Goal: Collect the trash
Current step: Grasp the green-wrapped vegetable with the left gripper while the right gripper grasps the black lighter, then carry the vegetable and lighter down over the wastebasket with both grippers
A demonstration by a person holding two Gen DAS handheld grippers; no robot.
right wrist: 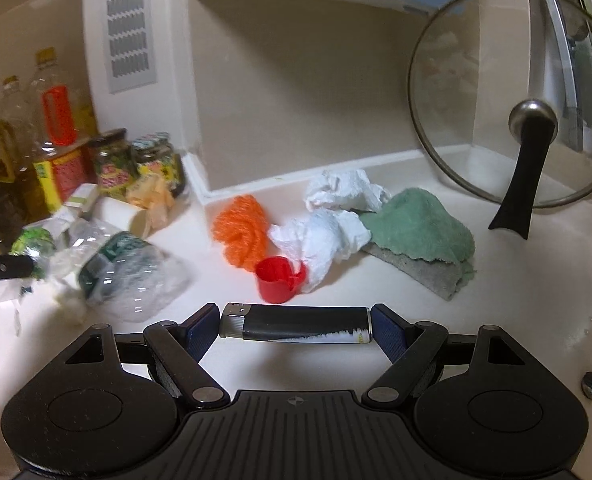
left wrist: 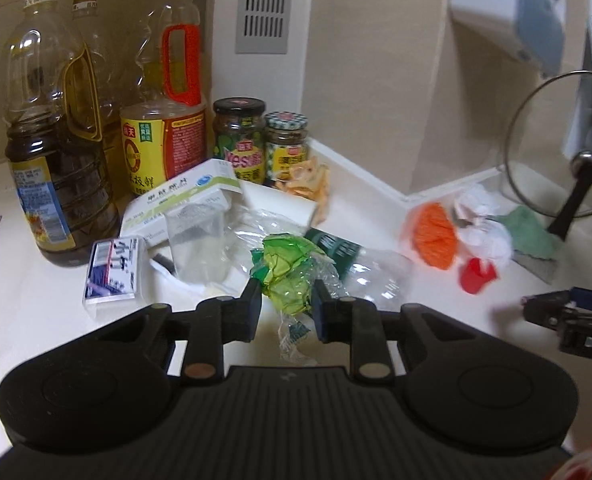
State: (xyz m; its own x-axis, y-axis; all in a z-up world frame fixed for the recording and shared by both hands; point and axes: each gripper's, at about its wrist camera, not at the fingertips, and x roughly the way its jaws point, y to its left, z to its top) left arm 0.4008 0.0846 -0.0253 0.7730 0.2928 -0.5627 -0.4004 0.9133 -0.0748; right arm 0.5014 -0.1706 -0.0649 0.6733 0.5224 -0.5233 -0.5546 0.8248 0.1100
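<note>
So the left gripper (left wrist: pixel 287 304) had its fingers clamped on a crumpled green wrapper (left wrist: pixel 285 270), lifted a bit off the white counter (left wrist: pixel 35 300). The right gripper (right wrist: pixel 296 322) was pinching a dark lighter (right wrist: pixel 296 326) lengthwise, one finger on each end, metal cap toward the left finger.

Taking the red cup (right wrist: pixel 275 280) as the landmark: it lay on its side just ahead of the lighter. Right behind it sat an orange mesh scrubber (right wrist: pixel 239 232), and touching its right side were wads of white tissue (right wrist: pixel 328 236). Further right of the tissue was a green cloth (right wrist: pixel 420 224) on top of a grey one, and past that a glass pot lid (right wrist: pixel 496 92) leaned upright against the wall.

Left of the cup was a crushed clear plastic bottle (right wrist: pixel 127 276) with a dark green label, and the green wrapper was just left of that. Well to the left and back from the cup stood the oil bottles (left wrist: pixel 55 152) and two sauce jars (left wrist: pixel 239 136), with a white carton (left wrist: pixel 175 200) lying in front of them.
</note>
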